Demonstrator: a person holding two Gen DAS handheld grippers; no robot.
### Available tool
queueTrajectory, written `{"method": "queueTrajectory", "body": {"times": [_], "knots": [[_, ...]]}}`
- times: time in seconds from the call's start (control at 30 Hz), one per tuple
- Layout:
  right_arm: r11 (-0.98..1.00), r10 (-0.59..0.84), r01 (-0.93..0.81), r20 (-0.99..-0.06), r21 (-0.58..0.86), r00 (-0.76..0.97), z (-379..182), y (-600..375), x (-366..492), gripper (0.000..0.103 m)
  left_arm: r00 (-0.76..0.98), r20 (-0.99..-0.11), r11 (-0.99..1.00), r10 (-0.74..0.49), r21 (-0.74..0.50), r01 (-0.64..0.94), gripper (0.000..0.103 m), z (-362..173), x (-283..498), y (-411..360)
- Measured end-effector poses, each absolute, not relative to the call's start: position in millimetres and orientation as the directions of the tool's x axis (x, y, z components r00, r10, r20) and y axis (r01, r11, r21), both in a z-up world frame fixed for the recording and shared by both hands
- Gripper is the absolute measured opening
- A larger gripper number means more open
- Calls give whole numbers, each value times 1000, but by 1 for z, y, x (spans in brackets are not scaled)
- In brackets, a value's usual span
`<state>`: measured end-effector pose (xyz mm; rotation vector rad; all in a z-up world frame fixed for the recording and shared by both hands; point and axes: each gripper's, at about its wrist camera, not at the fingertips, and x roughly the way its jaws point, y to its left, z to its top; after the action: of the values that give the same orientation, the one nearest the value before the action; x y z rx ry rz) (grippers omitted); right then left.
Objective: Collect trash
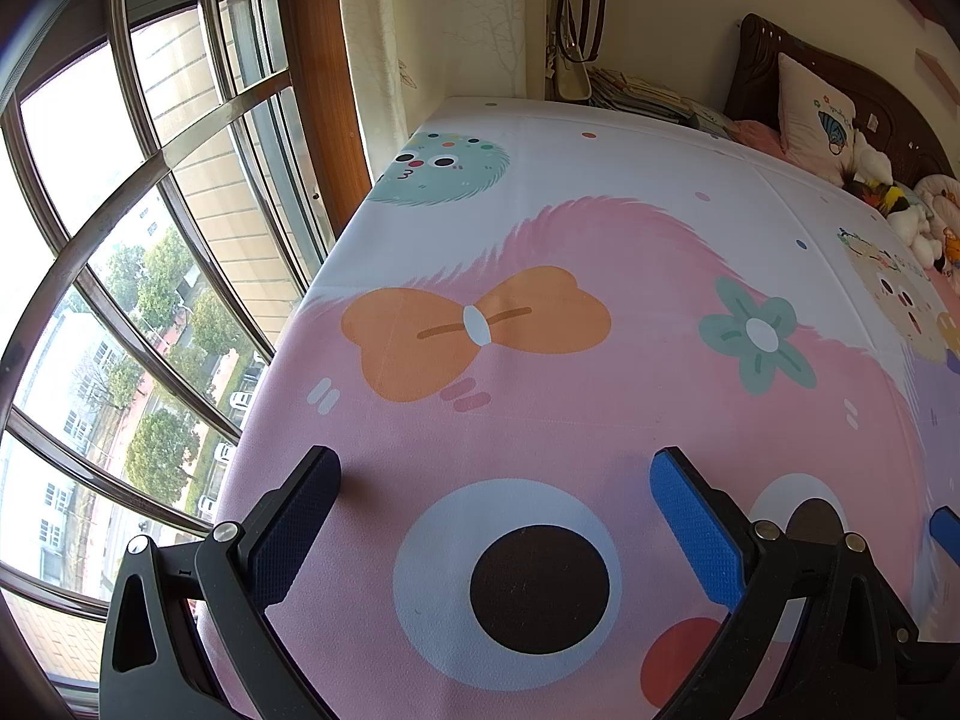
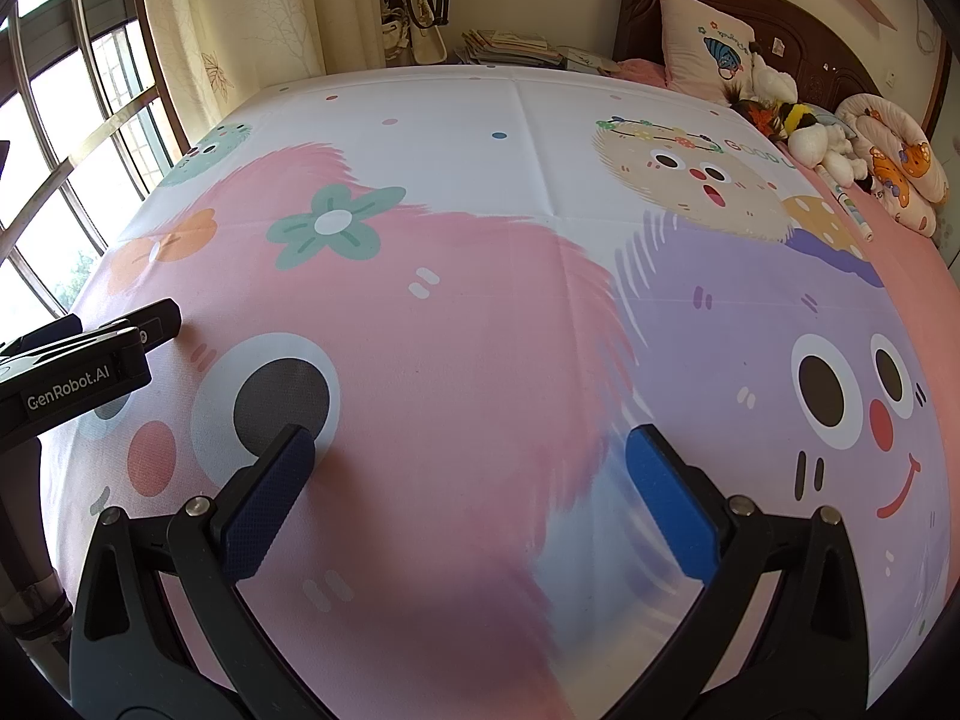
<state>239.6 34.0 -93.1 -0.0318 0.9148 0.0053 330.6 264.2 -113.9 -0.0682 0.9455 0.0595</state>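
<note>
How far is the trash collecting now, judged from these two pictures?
Nothing shows as done. The open left gripper and open right gripper hold nothing above the pink cartoon-print bedspread. No trash is plainly visible; only a marker pen lies near the plush toys.

Bedsheet (image 2: 480, 312): pink and lilac cartoon faces; fingers (image 2: 672, 510) blue; headboard (image 2: 798, 30) seemingly dark brown.

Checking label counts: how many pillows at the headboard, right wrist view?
2. A pale pink pillow with a cartoon print leans upright against the headboard; a curved, quilted pillow lies by the bed's right edge. Stuffed toys between them could hide more.
</note>
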Motion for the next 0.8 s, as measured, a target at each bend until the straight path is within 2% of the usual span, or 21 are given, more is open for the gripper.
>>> {"method": "queueTrajectory", "body": {"times": [0.8], "knots": [[1000,-9,-18,-792,-25,610,-92,34,240,103,584,-812,996,21,-32,-81,102,-114,331,264]]}}
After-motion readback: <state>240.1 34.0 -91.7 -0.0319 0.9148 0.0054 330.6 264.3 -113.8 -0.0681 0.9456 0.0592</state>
